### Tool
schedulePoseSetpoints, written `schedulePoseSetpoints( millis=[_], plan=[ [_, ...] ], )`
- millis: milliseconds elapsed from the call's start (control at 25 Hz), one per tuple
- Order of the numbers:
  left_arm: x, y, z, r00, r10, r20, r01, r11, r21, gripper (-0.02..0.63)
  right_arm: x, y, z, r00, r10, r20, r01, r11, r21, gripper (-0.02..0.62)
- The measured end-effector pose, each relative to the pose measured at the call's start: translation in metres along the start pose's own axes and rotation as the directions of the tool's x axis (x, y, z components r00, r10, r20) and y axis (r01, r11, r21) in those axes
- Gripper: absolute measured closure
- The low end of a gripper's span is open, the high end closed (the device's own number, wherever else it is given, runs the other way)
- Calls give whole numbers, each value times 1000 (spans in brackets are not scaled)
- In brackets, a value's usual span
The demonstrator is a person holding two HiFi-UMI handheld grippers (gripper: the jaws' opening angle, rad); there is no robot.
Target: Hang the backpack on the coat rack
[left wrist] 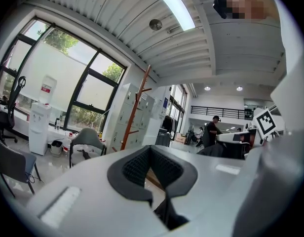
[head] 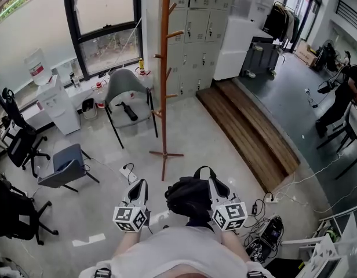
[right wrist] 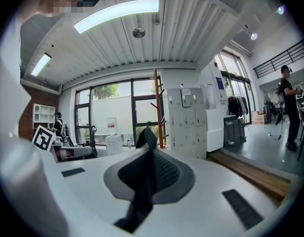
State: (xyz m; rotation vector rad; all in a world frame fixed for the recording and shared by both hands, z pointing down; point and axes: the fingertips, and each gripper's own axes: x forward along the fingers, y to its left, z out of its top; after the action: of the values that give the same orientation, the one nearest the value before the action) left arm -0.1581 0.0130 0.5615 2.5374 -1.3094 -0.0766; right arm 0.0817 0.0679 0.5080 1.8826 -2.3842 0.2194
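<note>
The wooden coat rack (head: 164, 68) stands upright on the floor ahead of me, its pegs bare; it also shows as a coat rack (left wrist: 134, 110) by the lockers and as a coat rack (right wrist: 157, 107) in front of the window. The black backpack (head: 187, 197) hangs low between my two grippers, close to my body. My right gripper (head: 212, 181) is shut on a black backpack strap (right wrist: 146, 136), which pokes out past the right gripper's tips (right wrist: 148, 149). My left gripper (head: 141, 182) is beside the bag, apart from it. The left gripper (left wrist: 151, 149) has its tips together with nothing between them.
A grey chair (head: 128, 97) stands left of the rack, grey lockers (head: 193, 22) behind it, a wooden step (head: 248, 129) to its right. Office chairs (head: 19, 143) line the left. Cables and a power strip (head: 265, 225) lie at my right. A person (head: 341, 94) stands far right.
</note>
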Motion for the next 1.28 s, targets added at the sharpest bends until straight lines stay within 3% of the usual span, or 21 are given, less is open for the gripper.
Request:
schedulePoseSetpoints(
  millis=[400, 1000, 1280],
  plan=[
    [40, 19, -3, 999, 39, -25, -39, 999, 23, 597, 56, -22, -8, 998, 53, -19, -52, 998, 28, 575],
    [199, 45, 42, 982, 185, 45, -188, 980, 68, 595, 213, -128, 24, 980, 200, -18, -200, 980, 12, 575],
    [237, 46, 43, 968, 244, 57, -247, 968, 51, 595, 268, -161, 43, 970, 242, -7, -242, 969, -39, 575]
  ],
)
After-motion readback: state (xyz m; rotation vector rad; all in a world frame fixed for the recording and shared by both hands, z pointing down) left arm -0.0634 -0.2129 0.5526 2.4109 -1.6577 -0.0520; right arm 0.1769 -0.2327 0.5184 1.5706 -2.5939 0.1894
